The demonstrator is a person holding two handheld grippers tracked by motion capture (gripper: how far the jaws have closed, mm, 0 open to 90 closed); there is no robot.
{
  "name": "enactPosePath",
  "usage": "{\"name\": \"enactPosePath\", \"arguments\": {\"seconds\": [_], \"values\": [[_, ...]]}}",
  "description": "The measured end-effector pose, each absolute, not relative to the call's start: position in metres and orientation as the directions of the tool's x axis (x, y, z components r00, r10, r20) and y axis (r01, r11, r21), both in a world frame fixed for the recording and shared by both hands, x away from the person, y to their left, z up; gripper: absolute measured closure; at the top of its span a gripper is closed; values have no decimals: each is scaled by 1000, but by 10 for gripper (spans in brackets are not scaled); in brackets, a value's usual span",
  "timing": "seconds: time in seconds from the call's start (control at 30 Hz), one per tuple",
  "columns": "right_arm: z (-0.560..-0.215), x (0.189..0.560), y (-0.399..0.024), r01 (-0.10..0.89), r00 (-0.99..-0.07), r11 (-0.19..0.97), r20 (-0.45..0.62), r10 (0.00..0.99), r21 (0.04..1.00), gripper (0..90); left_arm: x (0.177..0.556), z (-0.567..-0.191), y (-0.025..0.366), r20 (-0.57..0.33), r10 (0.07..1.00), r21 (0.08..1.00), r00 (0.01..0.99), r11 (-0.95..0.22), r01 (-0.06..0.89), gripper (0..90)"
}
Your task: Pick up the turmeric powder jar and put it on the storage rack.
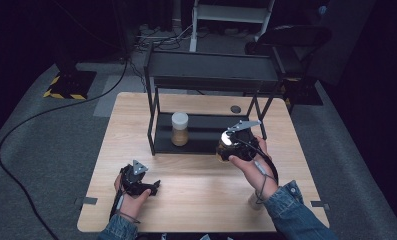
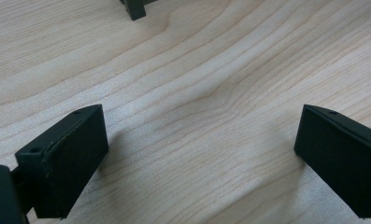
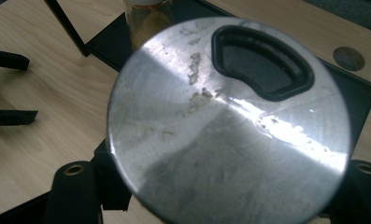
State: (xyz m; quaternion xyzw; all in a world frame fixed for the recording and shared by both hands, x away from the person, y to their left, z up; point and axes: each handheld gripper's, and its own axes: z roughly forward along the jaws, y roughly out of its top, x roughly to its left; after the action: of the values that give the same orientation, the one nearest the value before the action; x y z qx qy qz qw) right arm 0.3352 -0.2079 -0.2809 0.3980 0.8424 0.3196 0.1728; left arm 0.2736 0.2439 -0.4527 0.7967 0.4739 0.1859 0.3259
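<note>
Right gripper (image 1: 226, 145): held up in the person's right hand (image 1: 253, 167) over the right half of the table (image 1: 196, 195), just in front of the rack's lower shelf; jaws clenched on a jar
Held jar (image 3: 227, 121): round silver lid faces the right gripper view, with a dark kidney-shaped opening near its upper edge and pale scuffs and crumbs across the metal; a jaw shows at each lower side of the lid; in the high view the jar sits between the jaws, clear of the table top
Left gripper (image 2: 199, 154): low over the near left part of the table in the person's left hand (image 1: 131, 197); jaws released and wide apart, bare wood grain between them
Second jar (image 1: 179, 129): upright on the lower shelf, towards its left end, white lid, brownish contents; well apart from the held jar
Rack (image 1: 211, 70): black metal frame at the middle back of the table, with one low shelf and one high shelf
Table: light wood, a small dark round disc (image 1: 235, 109) near its far edge, right of the rack's middle
Sleeves: blue denim on both forearms
</note>
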Motion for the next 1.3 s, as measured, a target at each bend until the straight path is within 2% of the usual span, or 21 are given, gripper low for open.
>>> {"name": "enactPosePath", "arguments": {"seconds": [0.63,1.3], "values": [[-283,381,-199,552,-638,485,-31,770,678,311,274,-453,244,-12,878,695,479,-337,635,26],[-309,419,-187,547,-663,509,-26,748,664,311,274,-453,244,-13,880,696,474,-332,637,22]]}}
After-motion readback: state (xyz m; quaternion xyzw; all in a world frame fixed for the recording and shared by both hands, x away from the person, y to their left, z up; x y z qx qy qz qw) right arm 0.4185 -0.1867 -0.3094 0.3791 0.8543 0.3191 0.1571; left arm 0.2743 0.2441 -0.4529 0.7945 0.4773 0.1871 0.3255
